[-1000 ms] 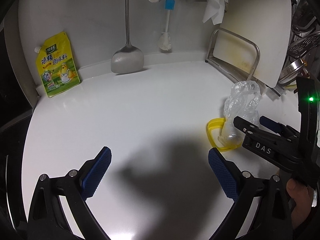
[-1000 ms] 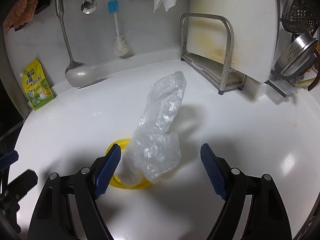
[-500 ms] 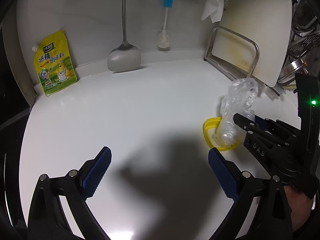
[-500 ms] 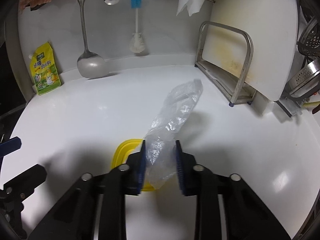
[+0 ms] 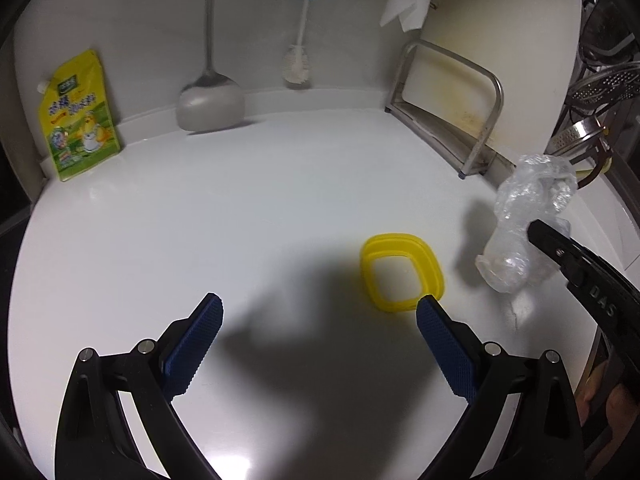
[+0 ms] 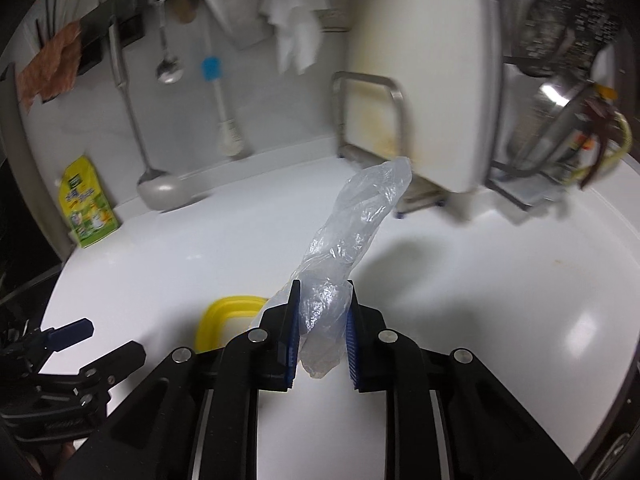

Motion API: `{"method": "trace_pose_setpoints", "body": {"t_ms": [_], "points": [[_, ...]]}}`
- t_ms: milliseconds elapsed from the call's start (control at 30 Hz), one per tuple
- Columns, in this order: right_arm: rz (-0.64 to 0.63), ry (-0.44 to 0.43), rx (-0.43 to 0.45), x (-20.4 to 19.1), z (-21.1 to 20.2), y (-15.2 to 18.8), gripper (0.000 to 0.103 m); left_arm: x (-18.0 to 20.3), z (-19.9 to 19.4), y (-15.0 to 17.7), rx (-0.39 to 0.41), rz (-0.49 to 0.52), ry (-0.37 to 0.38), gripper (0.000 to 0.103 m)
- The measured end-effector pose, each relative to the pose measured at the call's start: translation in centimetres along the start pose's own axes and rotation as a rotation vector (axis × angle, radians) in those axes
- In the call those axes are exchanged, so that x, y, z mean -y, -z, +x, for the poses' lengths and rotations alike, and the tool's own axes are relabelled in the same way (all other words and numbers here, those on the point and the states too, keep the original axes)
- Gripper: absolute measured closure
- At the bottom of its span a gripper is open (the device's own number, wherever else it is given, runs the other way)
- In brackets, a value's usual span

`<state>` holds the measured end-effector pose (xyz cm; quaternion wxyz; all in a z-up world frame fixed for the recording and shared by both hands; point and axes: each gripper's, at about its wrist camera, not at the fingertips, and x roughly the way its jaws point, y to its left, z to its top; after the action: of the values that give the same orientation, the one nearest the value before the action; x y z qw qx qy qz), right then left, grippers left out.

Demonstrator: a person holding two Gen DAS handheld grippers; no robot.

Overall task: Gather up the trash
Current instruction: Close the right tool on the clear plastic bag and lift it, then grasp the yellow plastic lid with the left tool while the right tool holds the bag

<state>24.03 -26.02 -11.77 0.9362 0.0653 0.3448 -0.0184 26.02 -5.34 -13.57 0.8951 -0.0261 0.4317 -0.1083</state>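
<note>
Trash collecting looks part done: the crumpled clear plastic bag (image 6: 340, 280) is pinched between the blue pads of the right gripper (image 6: 322, 330), its jaws closed on the lower end, and it hangs clear of the white countertop (image 5: 240, 208) with its loose end standing up toward the far wall. The left gripper (image 5: 318, 348) hovers near the front edge, jaws wide apart and holding nothing. Just beyond its right pad the yellow rounded-square plastic frame (image 5: 402, 272) lies flat on the counter, apart from the bag; to my eye that is the next piece to pick up, though I cannot tell whether it counts as trash. No bin or bag to drop things into shows in either view, so where the plastic goes is unknown. The right wrist view is smeared on its far right side, so the metal rack (image 6: 372, 120) and hanging strainers there are hard to read. Far left, a yellow-green spouted pouch (image 5: 78, 120) leans against the wall.
</note>
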Motion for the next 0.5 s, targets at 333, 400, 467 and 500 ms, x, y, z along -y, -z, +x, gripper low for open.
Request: {"method": "trace_pose_setpoints", "body": {"t_ms": [333, 400, 467, 500], "points": [[0.061, 0.063, 0.006, 4.5, -2.5, 2.4, 0.084, 4.9, 4.7, -0.3, -0.065, 0.017, 0.017, 0.007], [0.072, 0.064, 0.011, 5.1, -2.9, 2.8, 0.084, 5.4, 5.6, -0.3, -0.084, 0.018, 0.015, 0.007], [0.093, 0.057, 0.01, 5.7, -3.2, 3.3, 0.084, 5.7, 6.1, -0.2, -0.096, 0.013, 0.014, 0.008], [0.099, 0.057, 0.011, 5.8, -3.4, 3.5, 0.084, 5.9, 6.4, -0.2, -0.099, 0.013, 0.01, 0.008]]}}
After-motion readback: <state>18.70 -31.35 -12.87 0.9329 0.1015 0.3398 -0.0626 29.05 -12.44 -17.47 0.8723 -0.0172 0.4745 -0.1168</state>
